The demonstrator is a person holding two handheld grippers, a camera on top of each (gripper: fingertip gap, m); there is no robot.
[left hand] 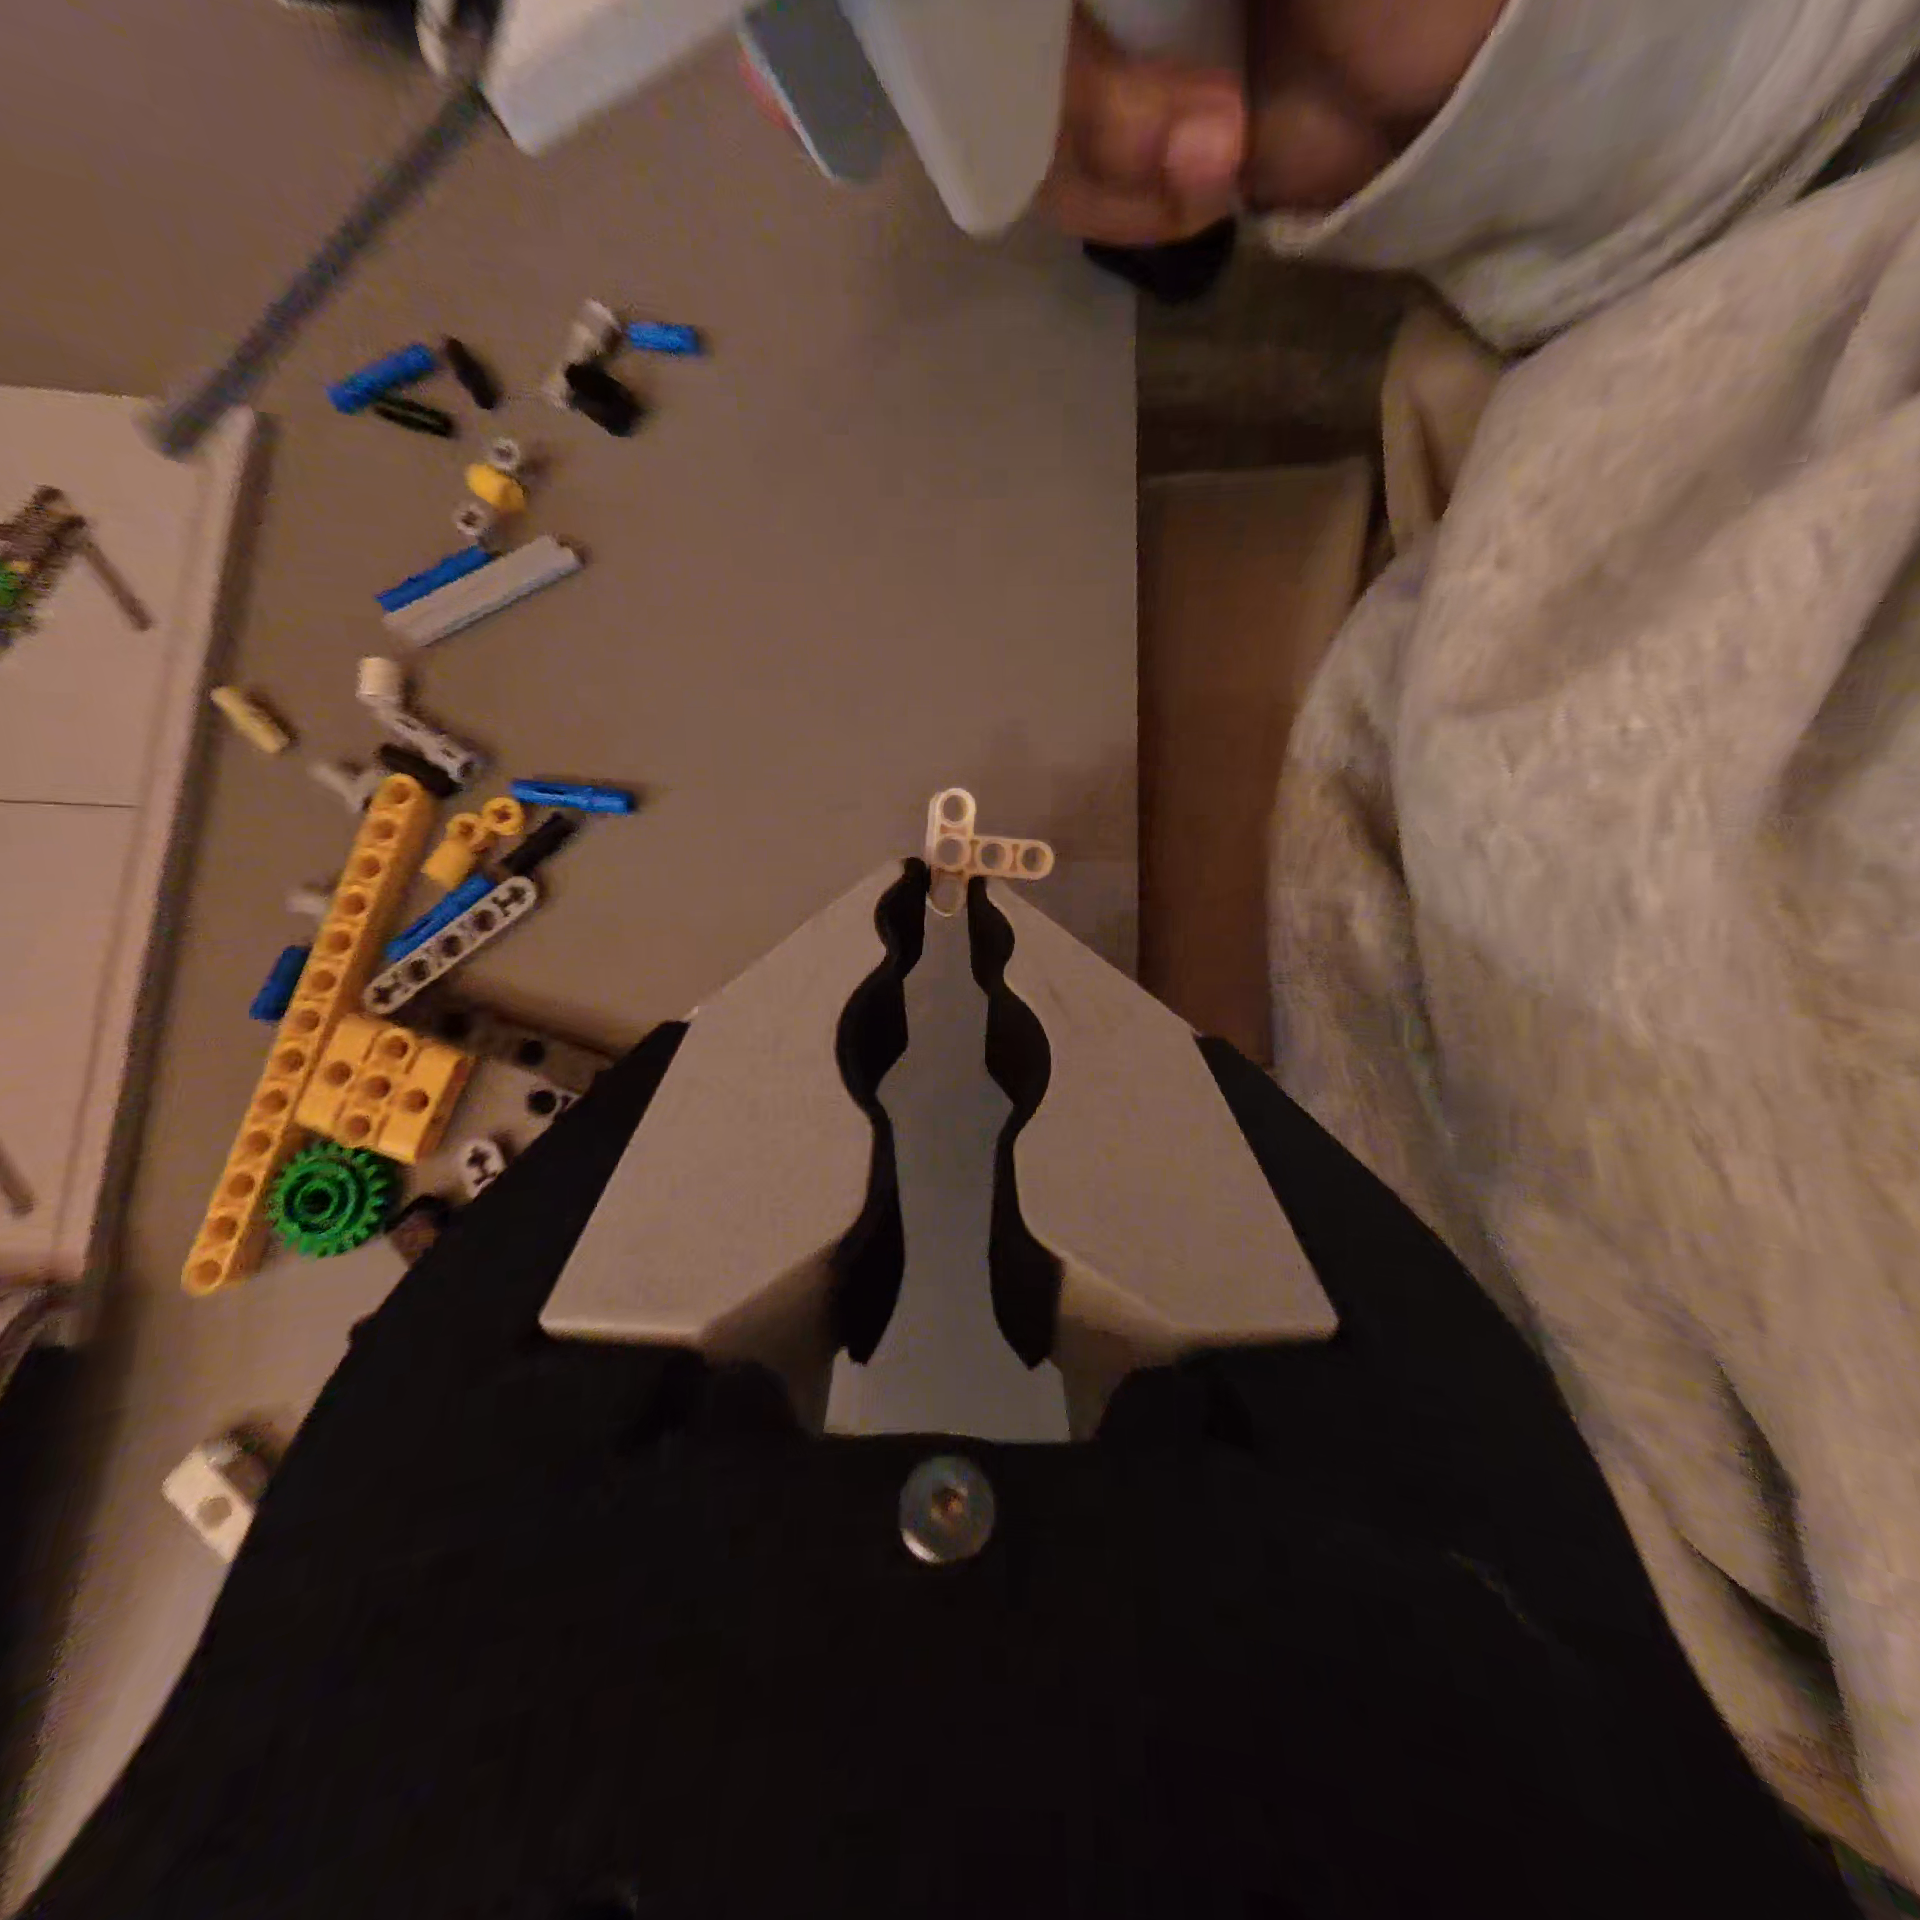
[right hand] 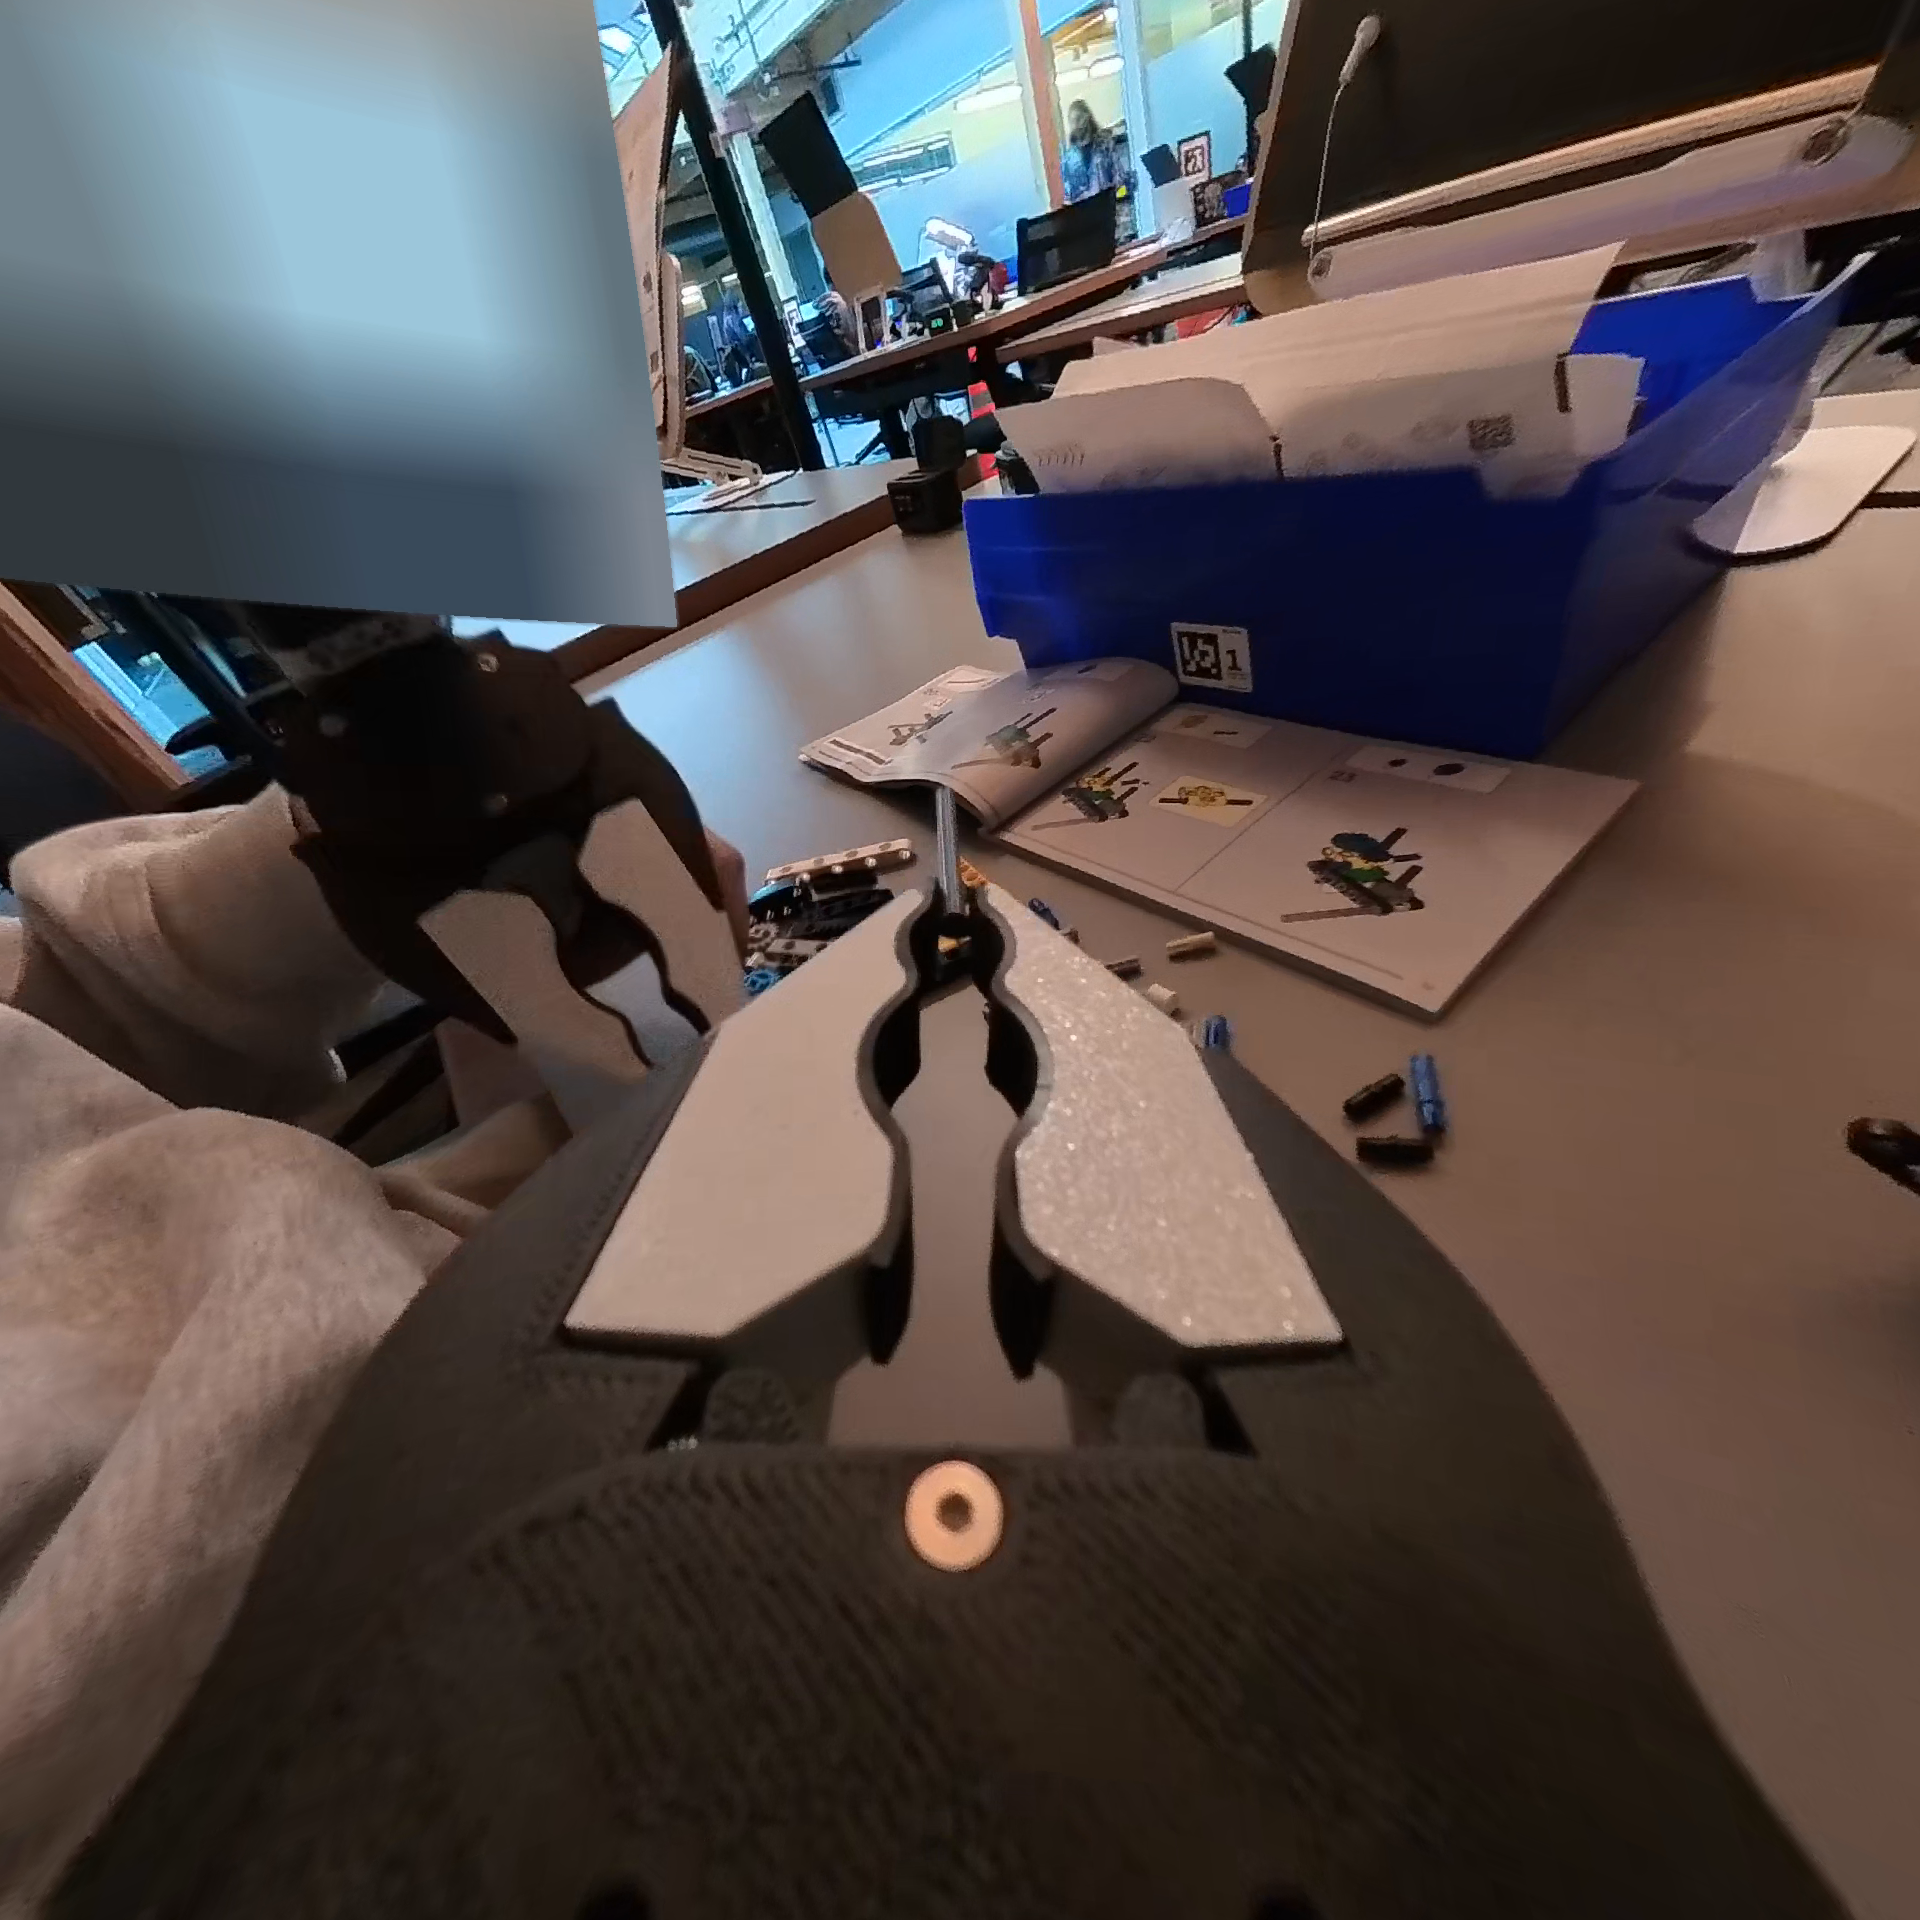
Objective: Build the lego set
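My left gripper (left hand: 945, 891) is shut on a small white T-shaped beam (left hand: 992, 856) and holds it above the table near its edge. My right gripper (right hand: 951, 925) is shut on a long grey axle (right hand: 947, 836) that sticks out forward from its tips. In the left wrist view the right gripper (left hand: 488, 73) is blurred at the top, with the axle (left hand: 312, 275) slanting down to the left. In the right wrist view the left gripper (right hand: 675, 1044) hangs at the left, tips down. Loose parts lie on the grey table (left hand: 831, 582): a long yellow beam (left hand: 312, 1039), a yellow block (left hand: 379, 1086), a green gear (left hand: 332, 1195).
Blue pins (left hand: 382, 376), black pins (right hand: 1390, 1120) and a grey beam (left hand: 483, 594) are scattered about. An open instruction booklet (right hand: 1299, 831) lies before a blue bin (right hand: 1351, 582). The table edge (left hand: 1138, 644) runs beside a person's grey sleeve (left hand: 1610, 935). There is about 12 cm between the tips of the two grippers. It is some 11 cm from my left tips to the yellow block (left hand: 379, 1086).
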